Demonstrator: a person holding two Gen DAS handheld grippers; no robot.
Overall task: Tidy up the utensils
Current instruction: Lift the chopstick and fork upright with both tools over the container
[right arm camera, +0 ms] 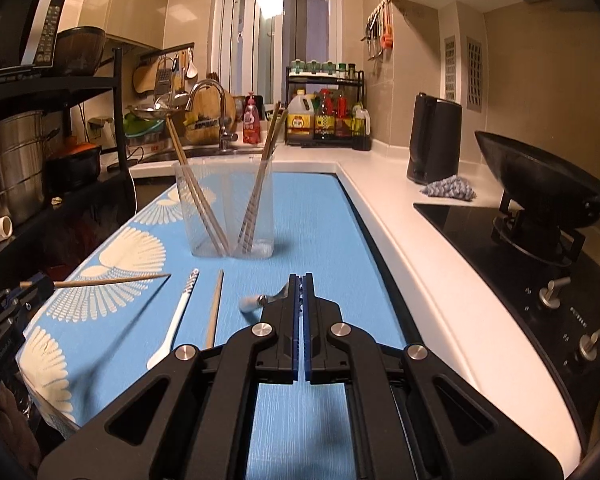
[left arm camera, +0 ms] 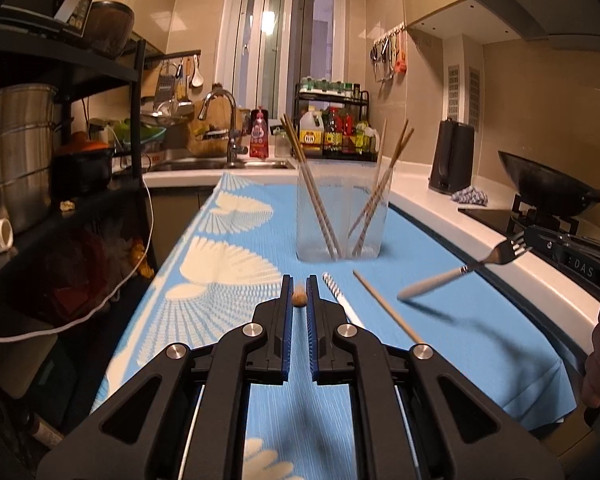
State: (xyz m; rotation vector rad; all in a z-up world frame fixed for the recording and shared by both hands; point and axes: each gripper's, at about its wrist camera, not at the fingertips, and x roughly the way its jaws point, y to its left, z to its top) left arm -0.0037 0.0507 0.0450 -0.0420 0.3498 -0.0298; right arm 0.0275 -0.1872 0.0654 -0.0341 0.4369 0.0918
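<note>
- Left wrist view: the left gripper was seen nearly closed on a chopstick, shown end-on as a small round tip between the blue pads; in the right wrist view the same chopstick was seen carried level in the air, in front of and to the left of the clear container.
- The right gripper was closed on a fork near its metal neck, with the pale handle hanging free, in front of and to the right of the container.
- A patterned spoon and a second chopstick were left lying on the blue cloth, just in front of the container.
- Several chopsticks were stood leaning inside the container.
- Handling, as judged: the chopsticks were taken to be light, stiff and prone to roll, best gripped mid-shaft; the fork was judged heavier at its metal end and smooth; the container was judged light and easily tipped.
</note>
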